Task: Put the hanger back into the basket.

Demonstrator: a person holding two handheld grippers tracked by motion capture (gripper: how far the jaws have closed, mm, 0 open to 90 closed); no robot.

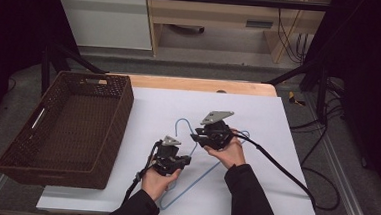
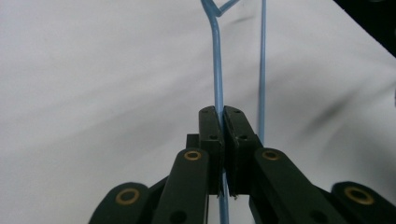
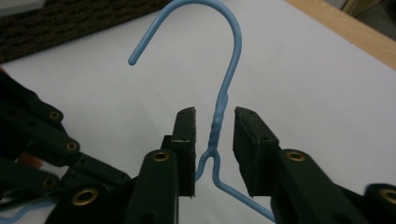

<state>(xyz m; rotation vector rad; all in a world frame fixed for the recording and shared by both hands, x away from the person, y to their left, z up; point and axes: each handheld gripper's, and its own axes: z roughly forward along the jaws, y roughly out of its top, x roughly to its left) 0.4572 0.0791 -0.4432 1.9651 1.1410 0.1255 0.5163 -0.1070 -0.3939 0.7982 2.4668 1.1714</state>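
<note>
Right of the wicker basket (image 1: 67,125), a blue wire hanger (image 3: 219,116) lies on the counter's white sheet (image 1: 258,116). Left tongs (image 2: 219,140) pinch one arm; right tongs (image 3: 214,140) sit spread around its twisted neck, probably about to close.

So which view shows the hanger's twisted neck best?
The right gripper view: the blue wire hanger's twisted neck sits sharp between the open jaws, below the hook. The left gripper view catches just the neck's base at its top edge. The high view shows it small, partly behind the right hand-held gripper.
</note>
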